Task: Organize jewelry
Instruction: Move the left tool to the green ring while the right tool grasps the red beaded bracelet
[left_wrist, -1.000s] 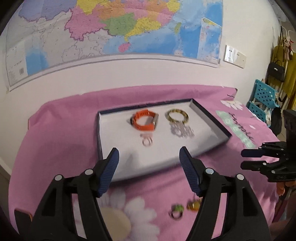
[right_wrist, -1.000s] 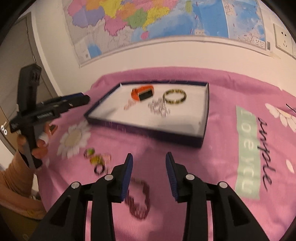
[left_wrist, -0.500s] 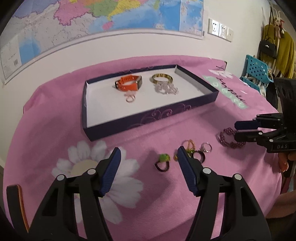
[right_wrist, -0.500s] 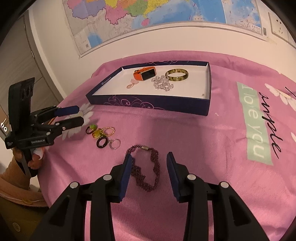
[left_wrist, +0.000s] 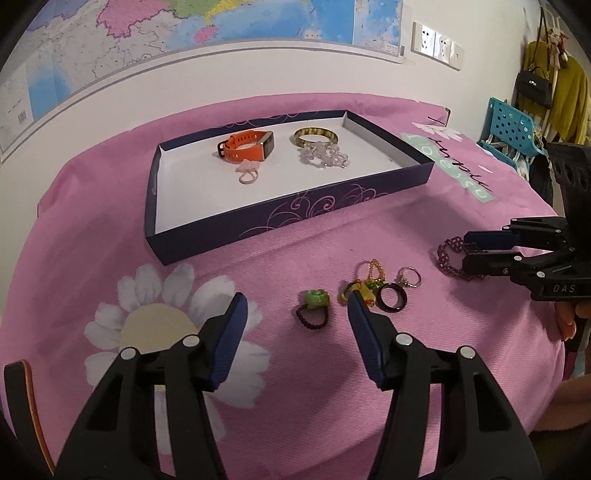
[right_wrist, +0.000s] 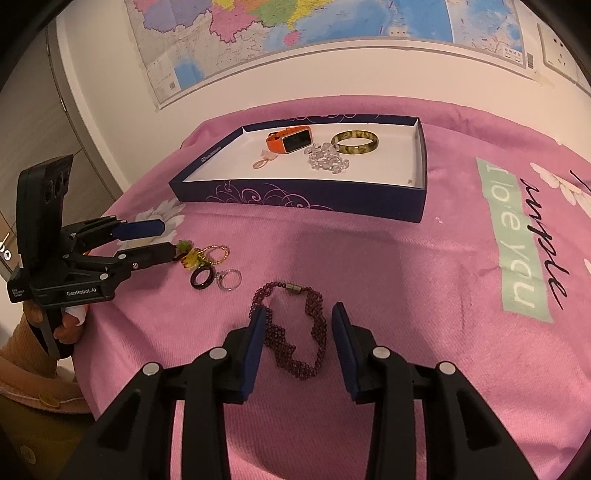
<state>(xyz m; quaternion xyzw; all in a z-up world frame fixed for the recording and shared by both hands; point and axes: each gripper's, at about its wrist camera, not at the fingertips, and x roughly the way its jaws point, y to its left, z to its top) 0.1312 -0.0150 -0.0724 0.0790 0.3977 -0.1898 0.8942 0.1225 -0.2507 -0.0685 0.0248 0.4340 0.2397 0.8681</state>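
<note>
A dark blue box (left_wrist: 295, 218) (right_wrist: 303, 201) holds an orange watch (left_wrist: 245, 146), a bangle (left_wrist: 316, 136), a clear bead bracelet (left_wrist: 325, 156) and a pink ring (left_wrist: 247, 173). Loose rings lie on the pink cloth: a green-topped ring (left_wrist: 313, 308), a yellow-green ring (left_wrist: 364, 291), a black ring (left_wrist: 392, 298), a silver ring (left_wrist: 408, 277). My left gripper (left_wrist: 295, 314) is open, straddling the green-topped ring. My right gripper (right_wrist: 297, 325) is open, straddling a maroon bead bracelet (right_wrist: 295, 328).
The pink cloth (right_wrist: 406, 277) covers a round table against a wall with a map (left_wrist: 184, 37). A blue stool (left_wrist: 511, 129) and hanging bags stand at the right in the left wrist view. The table edge is near both hands.
Both grippers have dropped back from the box toward the near cloth. The left now straddles the green-topped ring, the right straddles the maroon bracelet. Both stay open.
</note>
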